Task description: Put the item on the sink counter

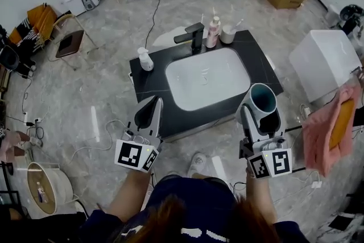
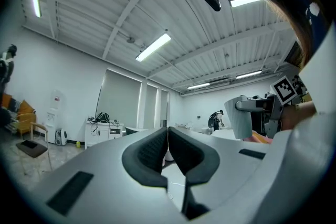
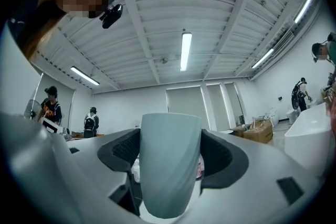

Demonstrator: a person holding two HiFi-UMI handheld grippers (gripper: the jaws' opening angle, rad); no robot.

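Observation:
My right gripper (image 1: 257, 106) is shut on a pale grey-blue cup (image 1: 263, 99), held upright above the front right corner of the black sink counter (image 1: 149, 79). In the right gripper view the cup (image 3: 169, 160) fills the space between the two dark pads. The left gripper (image 1: 149, 110) is shut and holds nothing; it hovers over the counter's front left edge. Its pads (image 2: 149, 152) meet in the left gripper view. The white basin (image 1: 207, 77) sits in the counter's middle.
A black tap (image 1: 193, 36), a pink bottle (image 1: 213, 32) and a white cup with a brush (image 1: 228, 33) stand behind the basin. A white pump bottle (image 1: 145, 58) is at the counter's left. A pink towel (image 1: 330, 128) hangs at right beside a white box (image 1: 324, 61). Cables cross the floor.

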